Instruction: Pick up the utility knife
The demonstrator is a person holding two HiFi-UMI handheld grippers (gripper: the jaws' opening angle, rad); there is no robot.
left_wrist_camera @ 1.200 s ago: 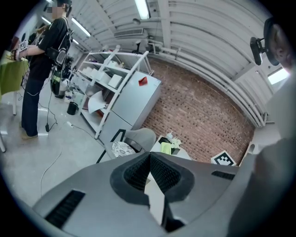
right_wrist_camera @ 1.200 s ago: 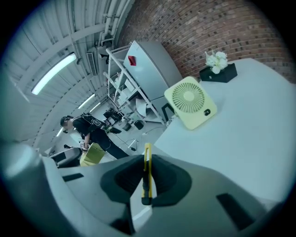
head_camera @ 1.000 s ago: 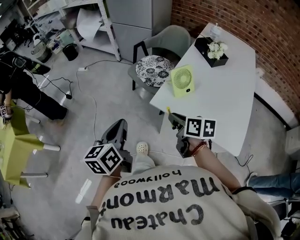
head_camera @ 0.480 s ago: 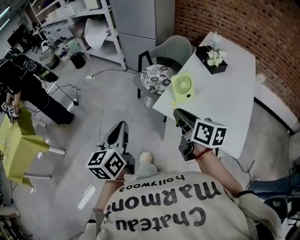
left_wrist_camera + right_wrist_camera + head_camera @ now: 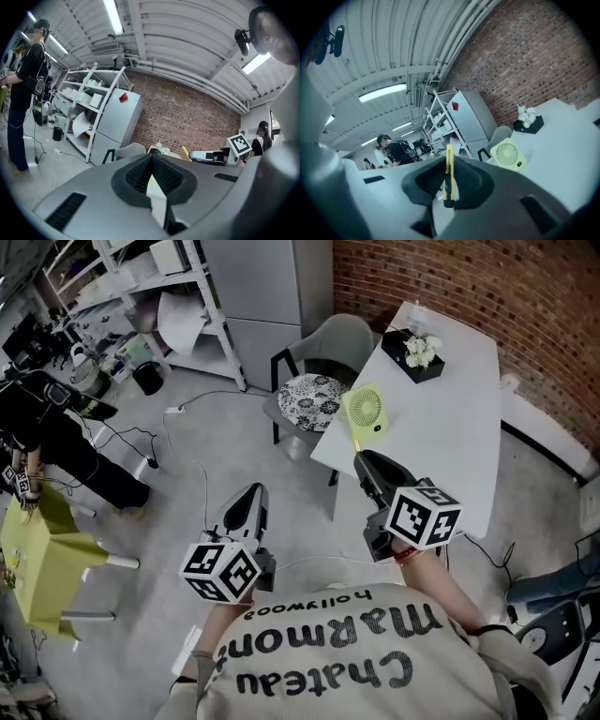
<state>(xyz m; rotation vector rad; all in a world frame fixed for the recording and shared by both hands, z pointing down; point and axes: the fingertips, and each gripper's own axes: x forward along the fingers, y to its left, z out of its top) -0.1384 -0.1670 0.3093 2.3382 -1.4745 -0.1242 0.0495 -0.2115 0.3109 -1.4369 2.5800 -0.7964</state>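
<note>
My right gripper (image 5: 362, 461) is shut on the yellow utility knife (image 5: 448, 177), which stands upright between its dark pads (image 5: 471, 180) in the right gripper view. In the head view only the knife's yellow tip (image 5: 356, 442) pokes out past the jaws, over the near corner of the white table (image 5: 450, 437). The knife hangs in the air, clear of the tabletop. My left gripper (image 5: 249, 501) is off to the left above the floor; its jaws meet at the tips (image 5: 152, 157) with nothing between them.
On the table stand a green fan (image 5: 364, 409) and a black box of white flowers (image 5: 418, 354). A grey chair with a patterned cushion (image 5: 309, 388) sits beside the table. A shelf rack (image 5: 178, 296), floor cables and a person in black (image 5: 47, 427) are to the left.
Both grippers have risen, the right one more, carrying the knife up toward the fan. The right gripper's marker cube has rolled. The left gripper stays shut on nothing.
</note>
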